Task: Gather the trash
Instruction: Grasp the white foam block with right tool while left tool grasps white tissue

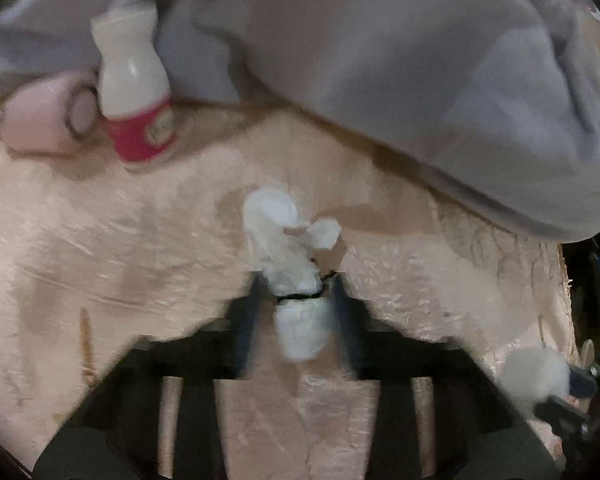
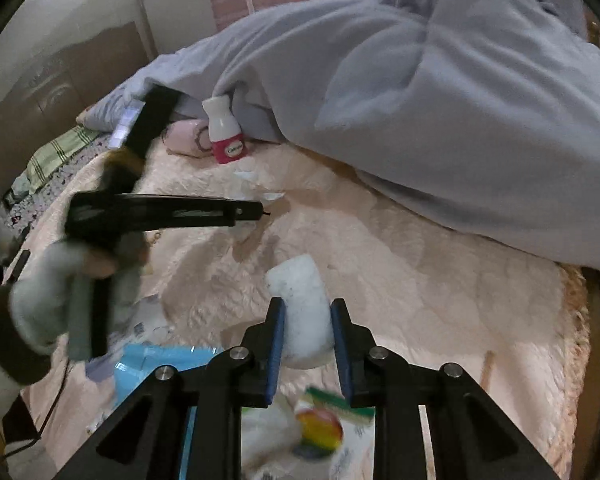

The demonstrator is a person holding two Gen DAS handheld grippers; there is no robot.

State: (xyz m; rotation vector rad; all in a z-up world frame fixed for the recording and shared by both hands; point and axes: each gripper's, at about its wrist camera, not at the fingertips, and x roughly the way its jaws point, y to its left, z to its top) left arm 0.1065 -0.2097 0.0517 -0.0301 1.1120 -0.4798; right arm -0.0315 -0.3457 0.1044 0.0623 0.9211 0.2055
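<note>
Two claws at work over a bed (image 2: 440,280) under a peach plush cover. No writing readable anywhere: oval label on the red band of a white bottle (image 1: 134,92) too blurred to make out, print on the colourful packaging (image 2: 324,428) below the right claw likewise smeared.

Left claw (image 1: 300,300) closed around a crumpled white tissue (image 1: 284,248), pads pressing its lower end, twisted upper end sticking out past the fingertips toward the middle of the bed. Right claw (image 2: 308,328) clamped on a white foam-like lump (image 2: 300,300), blue pads against both its sides, top of the lump poking out beyond the tips.

Bottle standing upright toward the far side of the bed, touching or just beside a pink roll (image 1: 44,120), both at the hem of a grey blanket (image 1: 380,60) heaped along the far side. Light-blue wrapper (image 2: 148,364) and scraps lying near the bed's near edge, left of the right claw. Sleeved hand (image 2: 60,304) gripping the left claw's handle.
</note>
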